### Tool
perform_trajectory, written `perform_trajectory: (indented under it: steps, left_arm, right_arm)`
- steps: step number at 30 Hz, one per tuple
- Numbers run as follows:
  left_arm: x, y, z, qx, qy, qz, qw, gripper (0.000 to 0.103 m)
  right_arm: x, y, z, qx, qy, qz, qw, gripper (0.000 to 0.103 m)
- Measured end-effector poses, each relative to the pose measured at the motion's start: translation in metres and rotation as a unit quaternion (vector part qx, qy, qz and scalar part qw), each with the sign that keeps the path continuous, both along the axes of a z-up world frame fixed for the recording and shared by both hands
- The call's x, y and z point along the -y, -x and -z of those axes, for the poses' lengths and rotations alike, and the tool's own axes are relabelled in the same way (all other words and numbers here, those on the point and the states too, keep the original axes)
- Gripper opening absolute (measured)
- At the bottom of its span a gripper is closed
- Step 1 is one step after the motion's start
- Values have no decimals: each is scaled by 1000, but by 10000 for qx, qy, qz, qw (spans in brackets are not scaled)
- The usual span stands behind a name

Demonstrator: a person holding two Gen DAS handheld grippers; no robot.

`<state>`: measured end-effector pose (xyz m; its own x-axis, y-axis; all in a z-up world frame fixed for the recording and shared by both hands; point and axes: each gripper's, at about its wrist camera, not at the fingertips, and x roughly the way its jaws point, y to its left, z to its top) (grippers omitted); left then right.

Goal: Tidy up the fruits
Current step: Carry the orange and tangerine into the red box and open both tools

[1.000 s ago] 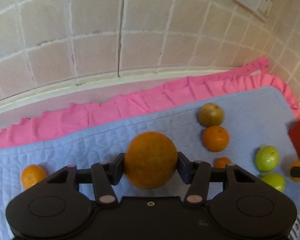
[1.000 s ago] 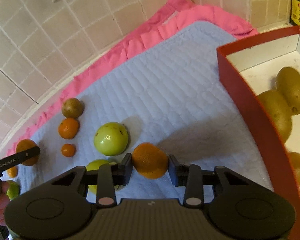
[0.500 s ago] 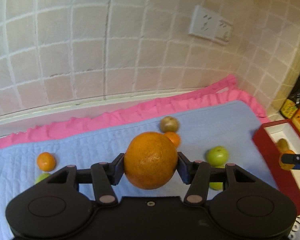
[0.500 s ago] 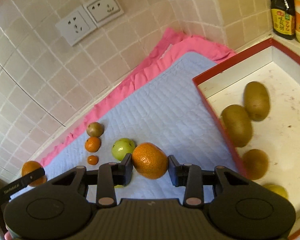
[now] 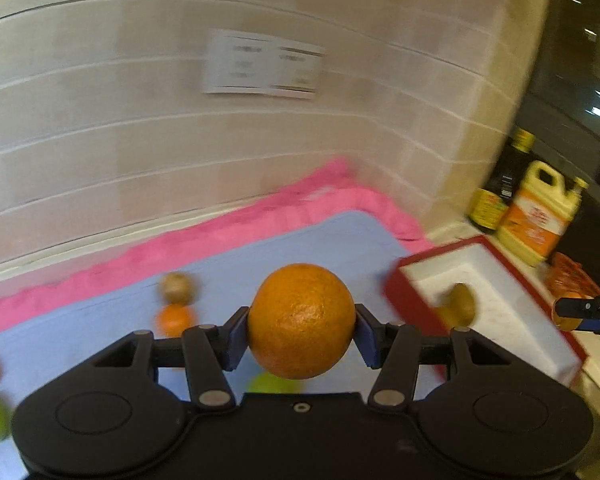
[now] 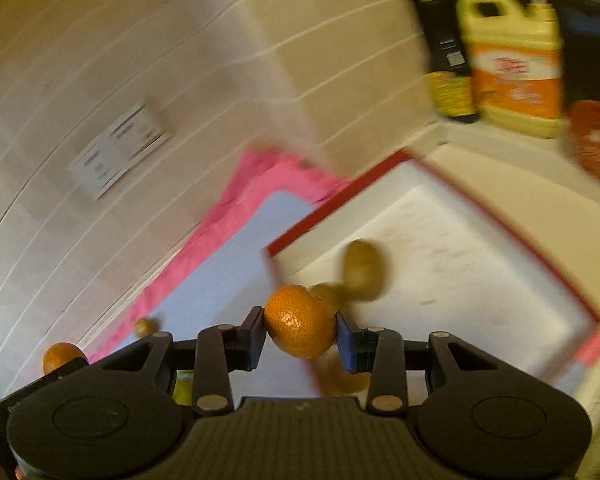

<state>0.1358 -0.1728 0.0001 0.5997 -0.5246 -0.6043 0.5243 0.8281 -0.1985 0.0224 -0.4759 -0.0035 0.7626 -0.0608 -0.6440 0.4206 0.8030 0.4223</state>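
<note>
Orange (image 5: 301, 320) clamped in left tool (image 5: 300, 334); mandarin (image 6: 300, 321) clamped in right tool (image 6: 301, 338).

A pale bench (image 6: 572, 216) carries a blue quilted mat (image 5: 332, 240) with a pink frill (image 5: 220, 236) along the tiled wall. A red-rimmed white box (image 6: 512, 232) sits beside the mat. A dark bottle (image 6: 444, 52) and a yellow jug (image 6: 516, 60) stand behind the box.

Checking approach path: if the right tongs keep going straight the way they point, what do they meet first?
Probably the kiwis in the red box, just beyond the held mandarin. The frame is blurred, so depth is uncertain.
</note>
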Motion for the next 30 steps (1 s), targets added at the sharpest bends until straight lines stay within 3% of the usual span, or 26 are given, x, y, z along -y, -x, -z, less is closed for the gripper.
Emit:
perform_trajectory:
  steps: [8, 16, 23, 27, 30]
  left_arm:
    - [113, -20, -2, -173, 19, 1144, 9933, 64]
    - [238, -44, 22, -625, -247, 2031, 9769, 64]
    - [333, -62, 65, -909, -942, 2198, 9667, 64]
    - [353, -67, 87, -1171, -1031, 2128, 9646, 64]
    - [361, -64, 95, -1087, -1100, 2124, 9649, 64]
  right_arm:
    - [59, 46, 13, -203, 36, 657, 9976, 40]
    - [55, 26, 32, -485, 229, 164, 9984, 40]
    - [38, -14, 66, -1021, 530, -509, 9921, 40]
    - [38, -27, 78, -1233, 730, -609, 9878, 40]
    - [40, -30, 84, -1279, 656, -714, 9870, 40]
